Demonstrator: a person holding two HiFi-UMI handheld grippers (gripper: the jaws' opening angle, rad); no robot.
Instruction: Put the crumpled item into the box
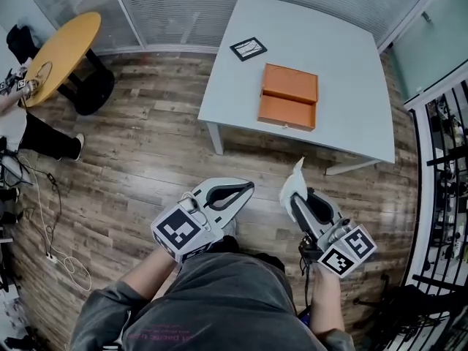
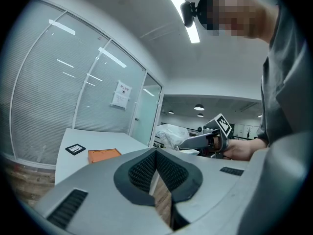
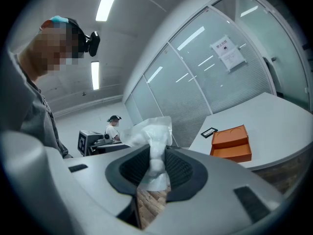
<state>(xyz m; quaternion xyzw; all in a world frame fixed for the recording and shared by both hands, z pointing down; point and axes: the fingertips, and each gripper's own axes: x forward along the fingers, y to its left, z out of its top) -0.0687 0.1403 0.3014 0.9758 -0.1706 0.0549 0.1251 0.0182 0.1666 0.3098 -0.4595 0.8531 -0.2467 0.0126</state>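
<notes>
Closest in, at 6 o'clock of the head view, the person's grey shirt (image 1: pixel 219 298) fills the lower edge, and both forearms reach forward from it over the wood floor (image 1: pixel 146 159). The left gripper (image 1: pixel 249 188) has its fingers brought together at the tips with nothing between them. Its own view shows the dark pads (image 2: pixel 142 170) meeting at the top, with only floor showing in the slit below. Just beside it, toward 3 o'clock, the right gripper (image 1: pixel 294 199) pinches the crumpled item (image 1: pixel 295 181), a thin, white, wrinkled wad. The right gripper view shows the pads pressing on its narrow waist while the loose upper part billows out above the tips. Both grippers point toward 12 o'clock. Farther out, at 12 to 1 o'clock and well apart from the grippers, stands a pale square table (image 1: pixel 336 35). On it lies the orange box (image 1: pixel 289 95), seemingly open, its two halves side by side. Near the box, at its 11 o'clock, sits a small black-framed card (image 1: pixel 248 48). Far off at 10 o'clock stands a round yellow table (image 1: pixel 62 50).
</notes>
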